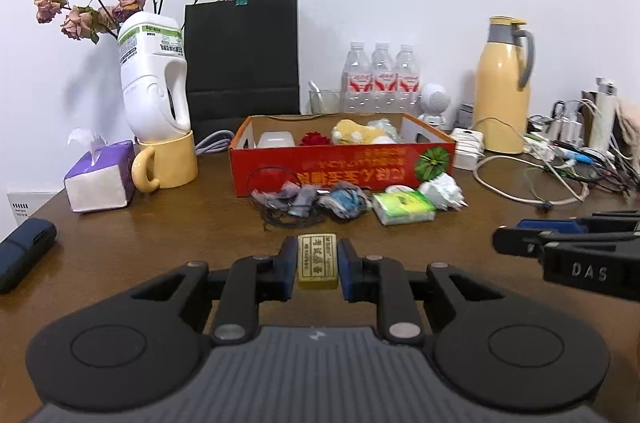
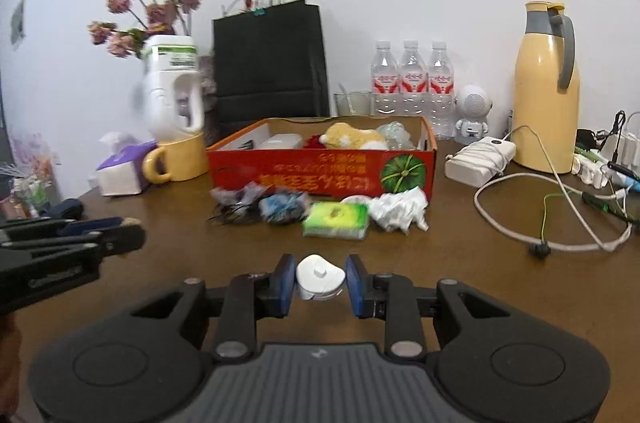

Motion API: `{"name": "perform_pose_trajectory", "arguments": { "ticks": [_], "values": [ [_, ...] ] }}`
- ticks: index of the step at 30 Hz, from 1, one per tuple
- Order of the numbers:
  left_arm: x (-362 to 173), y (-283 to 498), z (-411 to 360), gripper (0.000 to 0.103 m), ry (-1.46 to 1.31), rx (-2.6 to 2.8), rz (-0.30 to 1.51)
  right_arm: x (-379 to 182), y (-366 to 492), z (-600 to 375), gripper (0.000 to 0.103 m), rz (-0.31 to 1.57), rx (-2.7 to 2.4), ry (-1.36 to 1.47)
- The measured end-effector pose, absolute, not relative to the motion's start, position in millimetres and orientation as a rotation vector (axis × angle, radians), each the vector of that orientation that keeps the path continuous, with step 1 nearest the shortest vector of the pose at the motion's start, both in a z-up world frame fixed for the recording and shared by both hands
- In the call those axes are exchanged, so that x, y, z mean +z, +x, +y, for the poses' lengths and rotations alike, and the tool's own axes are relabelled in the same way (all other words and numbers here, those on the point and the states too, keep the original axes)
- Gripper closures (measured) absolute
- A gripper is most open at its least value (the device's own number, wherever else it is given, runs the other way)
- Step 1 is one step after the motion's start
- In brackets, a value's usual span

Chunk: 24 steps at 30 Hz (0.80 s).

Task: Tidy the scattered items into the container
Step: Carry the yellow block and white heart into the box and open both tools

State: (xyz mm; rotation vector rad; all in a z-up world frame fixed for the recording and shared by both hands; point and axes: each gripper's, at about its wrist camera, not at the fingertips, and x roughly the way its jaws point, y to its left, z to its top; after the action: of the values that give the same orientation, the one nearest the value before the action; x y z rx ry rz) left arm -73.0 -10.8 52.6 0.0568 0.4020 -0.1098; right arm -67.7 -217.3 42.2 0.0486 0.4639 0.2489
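Ahead of both grippers, the red cardboard box holds a yellow plush toy; the left gripper is clamped on a worn yellowish printed eraser, the right gripper on a small white plastic cap.

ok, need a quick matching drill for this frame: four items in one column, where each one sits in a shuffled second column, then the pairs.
Items
1. eraser
2. white cap
3. plush toy
4. green tissue pack

Places
A. inside the red cardboard box
B. between the pads of the right gripper
C. on the table, in front of the box
D. between the pads of the left gripper

Pairs: 1-D, 2-B, 3-A, 4-C
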Motion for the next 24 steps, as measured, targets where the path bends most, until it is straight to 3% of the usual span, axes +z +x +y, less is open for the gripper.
{"name": "perform_pose_trajectory", "arguments": {
  "ticks": [10,16,24],
  "values": [
    [63.0,-51.9,-7.7,0.081,0.065,-0.163,0.400,55.1,-66.6,-202.2,0.077,0.425,0.317,0.019],
    [98.4,33.5,0.9,0.081,0.039,-0.187,0.408,87.9,5.1,-197.7,0.077,0.401,0.392,0.021],
    [117.9,193.6,17.0,0.081,-0.014,-0.171,0.613,117.0,159.5,-171.9,0.077,0.530,0.495,0.034]
  ]
}}
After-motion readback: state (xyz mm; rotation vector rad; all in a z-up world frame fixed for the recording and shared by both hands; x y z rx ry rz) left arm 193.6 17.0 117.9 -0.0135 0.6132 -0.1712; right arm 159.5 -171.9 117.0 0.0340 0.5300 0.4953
